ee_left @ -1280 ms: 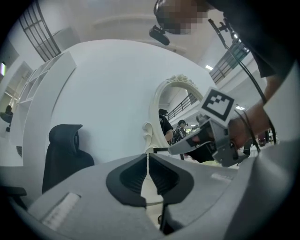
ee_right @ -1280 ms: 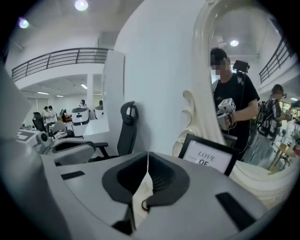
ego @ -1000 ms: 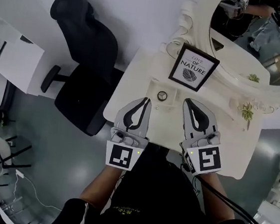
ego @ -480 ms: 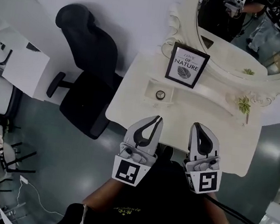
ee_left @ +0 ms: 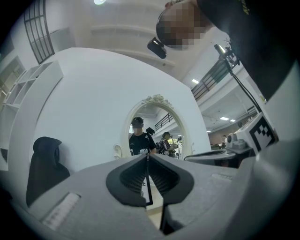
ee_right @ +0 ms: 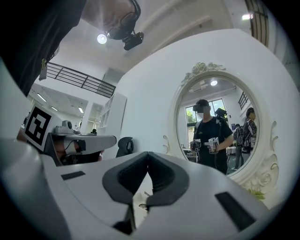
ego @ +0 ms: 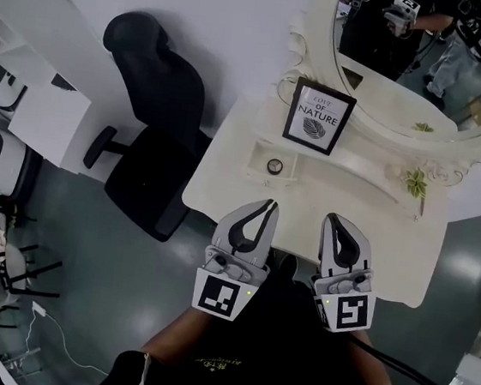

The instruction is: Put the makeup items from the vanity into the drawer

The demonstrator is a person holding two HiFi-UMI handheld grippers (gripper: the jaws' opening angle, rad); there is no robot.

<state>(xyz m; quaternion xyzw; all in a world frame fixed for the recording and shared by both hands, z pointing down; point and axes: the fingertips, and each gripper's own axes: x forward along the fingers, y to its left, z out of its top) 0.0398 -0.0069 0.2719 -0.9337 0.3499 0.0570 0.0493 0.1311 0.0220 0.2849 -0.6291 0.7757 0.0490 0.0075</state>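
Observation:
A small round dark makeup compact (ego: 274, 166) lies in a shallow white tray (ego: 257, 156) on the white vanity (ego: 224, 185). Both grippers hover side by side at the vanity's front edge, nearer to me than the compact. My left gripper (ego: 270, 205) is shut with nothing between its jaws, and its pads meet in the left gripper view (ee_left: 147, 157). My right gripper (ego: 332, 218) is likewise shut and empty, its tips together in the right gripper view (ee_right: 148, 154). No drawer shows in any view.
A framed "Love of Nature" sign (ego: 318, 117) leans against the oval mirror (ego: 412, 51) at the back. A small green plant (ego: 416, 183) stands at the right. A black office chair (ego: 149, 125) stands left of the vanity.
Both grippers have drawn back from over the tabletop near the compact to the vanity's front edge. Both stayed shut. The head view has shifted a little.

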